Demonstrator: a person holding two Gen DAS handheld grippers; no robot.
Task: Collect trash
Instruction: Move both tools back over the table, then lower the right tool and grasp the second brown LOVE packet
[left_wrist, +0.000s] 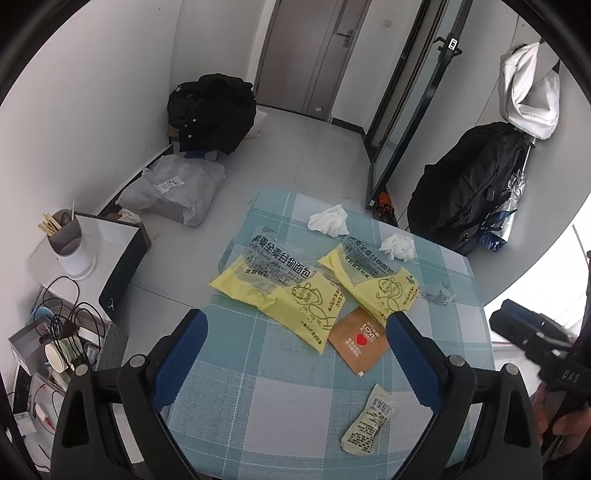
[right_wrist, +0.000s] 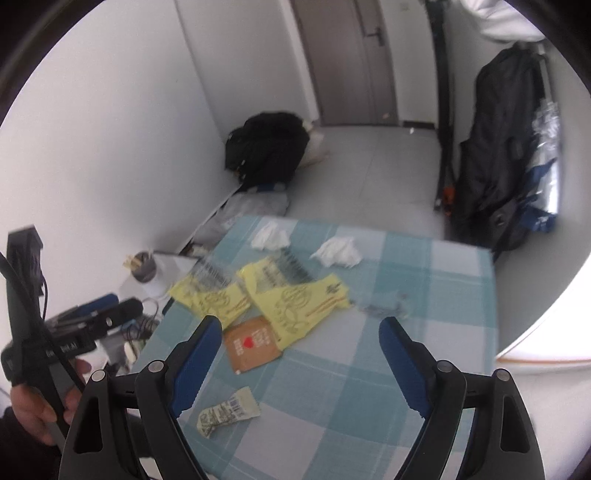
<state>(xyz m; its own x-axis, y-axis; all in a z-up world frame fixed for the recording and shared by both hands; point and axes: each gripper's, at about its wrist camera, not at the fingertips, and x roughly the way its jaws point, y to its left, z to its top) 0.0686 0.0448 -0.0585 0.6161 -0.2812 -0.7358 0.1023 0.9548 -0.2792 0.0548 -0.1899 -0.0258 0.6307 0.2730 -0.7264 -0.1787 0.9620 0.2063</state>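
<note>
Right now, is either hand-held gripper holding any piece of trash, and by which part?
Nothing is held. The left hand-held gripper and the right hand-held gripper both stand open above the table, with no wrapper between their pads.

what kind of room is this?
Probably a small room in a flat or dorm: a checked tablecloth strewn with snack wrappers, a closed door, and black bags on the tiled floor.

A lived-in room of a home or flat is suggested — a small table under a checked cloth (left_wrist: 369, 424), a grey interior door (left_wrist: 314, 55), black bags (left_wrist: 212, 110) left on the tiled floor, a coat (left_wrist: 465, 184) hung by the wall.
</note>
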